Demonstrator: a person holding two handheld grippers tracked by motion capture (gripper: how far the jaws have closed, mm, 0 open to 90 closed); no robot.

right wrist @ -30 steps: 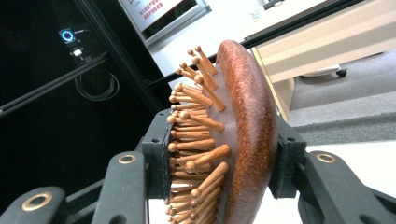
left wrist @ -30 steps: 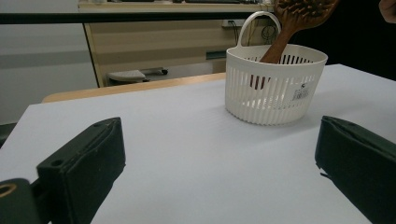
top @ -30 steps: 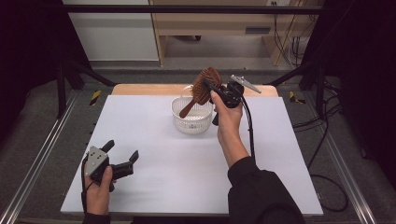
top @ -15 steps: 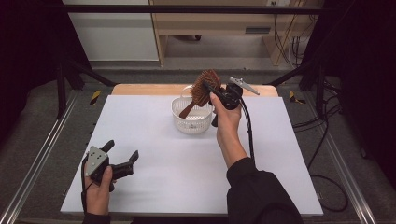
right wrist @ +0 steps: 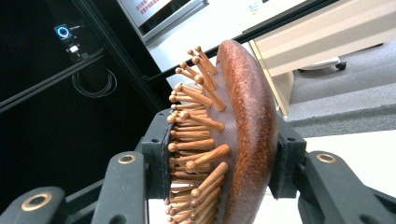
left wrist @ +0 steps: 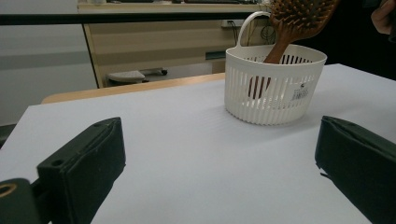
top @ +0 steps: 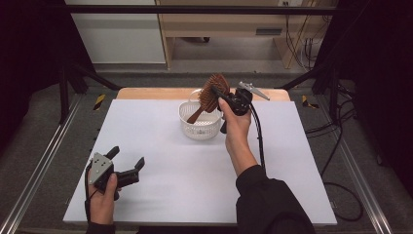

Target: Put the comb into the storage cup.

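Note:
A brown wooden hairbrush [top: 210, 92] with peg bristles stands tilted, its handle down inside a white slotted basket [top: 200, 126] at the back middle of the white table. My right gripper [top: 217, 93] is shut on the brush head [right wrist: 243, 140], one jaw against the bristles, the other on the smooth back. The left gripper view has the basket [left wrist: 268, 88] with the brush handle [left wrist: 280, 46] leaning in it. My left gripper [top: 127, 162] rests open near the table's front left corner, nothing between its pads [left wrist: 84, 161].
The white tabletop [top: 160, 161] spreads between the two hands. A wooden strip [top: 146, 92] runs along its far edge. Metal rails [top: 34, 170] flank the table, and cables [top: 341, 146] lie on the floor at the right.

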